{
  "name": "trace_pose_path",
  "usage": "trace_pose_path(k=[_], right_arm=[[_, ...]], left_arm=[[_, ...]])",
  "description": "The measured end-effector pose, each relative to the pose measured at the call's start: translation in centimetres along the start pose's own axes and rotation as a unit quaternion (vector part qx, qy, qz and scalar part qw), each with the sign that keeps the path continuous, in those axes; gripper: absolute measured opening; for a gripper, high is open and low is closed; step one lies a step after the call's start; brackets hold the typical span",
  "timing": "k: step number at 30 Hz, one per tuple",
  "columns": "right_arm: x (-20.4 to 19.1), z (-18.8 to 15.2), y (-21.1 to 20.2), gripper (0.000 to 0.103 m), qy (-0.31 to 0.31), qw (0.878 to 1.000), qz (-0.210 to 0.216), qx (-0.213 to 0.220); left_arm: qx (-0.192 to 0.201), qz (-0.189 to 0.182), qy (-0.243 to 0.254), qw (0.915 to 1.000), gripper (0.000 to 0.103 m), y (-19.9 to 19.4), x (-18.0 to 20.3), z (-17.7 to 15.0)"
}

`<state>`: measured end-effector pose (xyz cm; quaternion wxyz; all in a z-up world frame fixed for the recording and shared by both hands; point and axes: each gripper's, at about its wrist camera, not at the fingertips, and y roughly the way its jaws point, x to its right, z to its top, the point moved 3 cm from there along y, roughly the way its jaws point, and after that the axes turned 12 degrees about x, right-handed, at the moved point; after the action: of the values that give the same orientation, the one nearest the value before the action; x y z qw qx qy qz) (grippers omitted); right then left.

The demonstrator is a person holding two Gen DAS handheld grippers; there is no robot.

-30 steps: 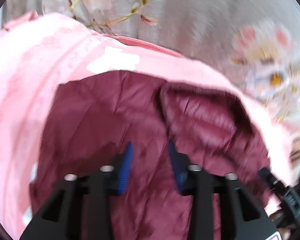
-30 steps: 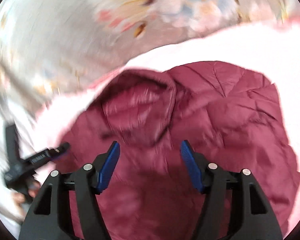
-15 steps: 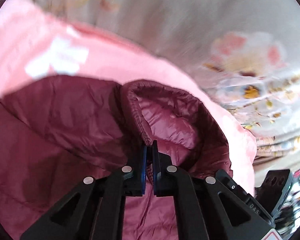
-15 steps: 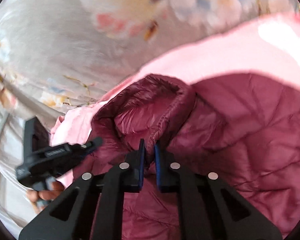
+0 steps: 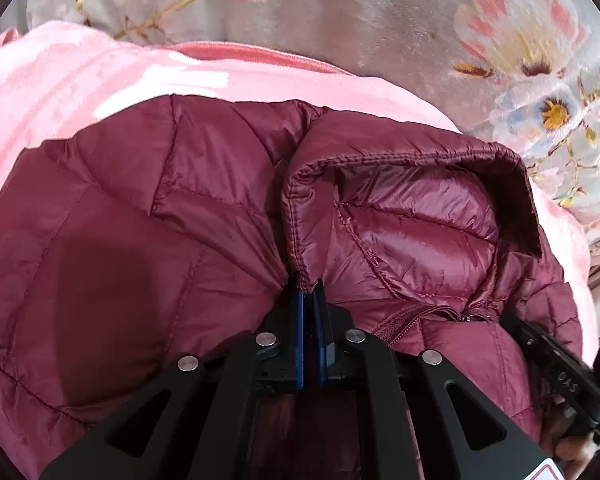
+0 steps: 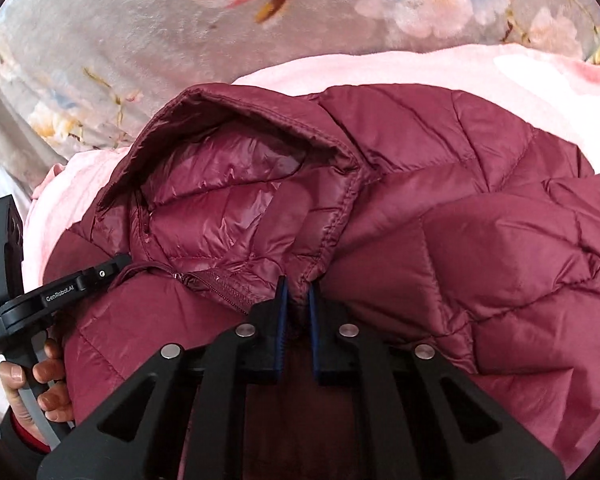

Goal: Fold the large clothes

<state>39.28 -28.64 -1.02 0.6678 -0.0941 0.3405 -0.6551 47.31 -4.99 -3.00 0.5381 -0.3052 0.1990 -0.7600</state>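
A maroon quilted puffer jacket (image 5: 148,216) lies on a pink blanket, its stand-up collar (image 5: 412,208) open toward me. My left gripper (image 5: 309,292) is shut on the collar's left edge at its base. My right gripper (image 6: 296,292) is shut on the collar (image 6: 244,184) at its right edge, with jacket fabric (image 6: 480,208) bunched between the blue pads. A zipper (image 6: 220,284) runs below the collar. The other gripper shows at the right edge of the left wrist view (image 5: 560,372) and, held by a hand, at the left of the right wrist view (image 6: 40,300).
The pink blanket (image 5: 60,80) lies under the jacket, also seen in the right wrist view (image 6: 460,68). Beyond it is grey floral bedding (image 5: 380,16), also in the right wrist view (image 6: 140,40). The person's hand (image 6: 36,376) grips the left tool's handle.
Both grippers, open a second ago above the jacket, closed on the two sides of the collar base. The views have steadied and the collar now stands raised between them.
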Motion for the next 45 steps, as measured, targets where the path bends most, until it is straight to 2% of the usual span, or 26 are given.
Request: trace_pose_path(k=[3, 5, 8, 10, 14, 17, 20, 22, 24, 27, 29, 37, 45], right_arm=[[1.3, 0.2, -0.9, 0.012, 0.039, 0.999, 0.025, -0.016], [2.0, 1.0, -2.6, 0.016, 0.061, 0.998, 0.024, -0.015], [2.6, 3.8, -5.6, 0.019, 0.06, 0.998, 0.01, 0.027], [2.5, 6.7, -6.1, 0.019, 0.073, 0.996, 0.021, 0.05], [1.1, 11.9, -4.0, 0.019, 0.078, 0.993, 0.005, 0.088], [-0.6, 13.3, -1.1, 0.019, 0.07, 0.994, 0.009, 0.084], [-2.5, 12.2, 2.4, 0.019, 0.019, 0.999, -0.007, 0.051], [-3.3, 10.4, 4.1, 0.019, -0.02, 0.999, -0.019, 0.027], [-3.5, 8.9, 4.2, 0.019, -0.054, 0.998, -0.025, 0.022], [-3.1, 6.9, 4.3, 0.016, -0.097, 0.994, -0.052, 0.018], [-2.3, 5.8, 4.5, 0.016, -0.102, 0.993, -0.053, 0.017], [-2.5, 4.6, 5.0, 0.016, -0.12, 0.99, -0.066, 0.039], [-1.8, 4.8, 5.1, 0.016, -0.095, 0.994, -0.045, 0.039]], left_arm=[[0.0, 0.012, 0.018, 0.9998, 0.011, -0.7, 0.4, 0.2], [0.0, 0.004, 0.025, 0.9997, 0.012, -2.1, 0.4, 0.7], [0.024, 0.011, 0.034, 0.9991, 0.012, -5.3, -0.2, 2.9], [0.048, 0.012, 0.03, 0.9983, 0.012, -6.4, 0.2, 5.5], [0.085, 0.007, -0.006, 0.9963, 0.012, -5.8, 2.2, 11.4], [0.069, -0.005, -0.05, 0.9964, 0.012, -2.5, 3.0, 13.1], [0.015, -0.004, -0.068, 0.9976, 0.012, 2.1, 3.4, 11.9], [-0.016, 0.013, -0.057, 0.9982, 0.012, 4.0, 3.4, 10.0], [-0.032, 0.007, -0.048, 0.9983, 0.012, 4.6, 3.2, 8.1], [-0.028, 0.018, -0.006, 0.9994, 0.012, 4.6, 2.9, 5.5], [-0.021, 0.017, 0.0, 0.9996, 0.01, 4.7, 2.5, 4.6], [0.021, 0.029, 0.039, 0.9986, 0.009, 4.7, 2.9, 3.1], [0.029, 0.043, 0.057, 0.997, 0.009, 4.7, 3.5, 3.2]])
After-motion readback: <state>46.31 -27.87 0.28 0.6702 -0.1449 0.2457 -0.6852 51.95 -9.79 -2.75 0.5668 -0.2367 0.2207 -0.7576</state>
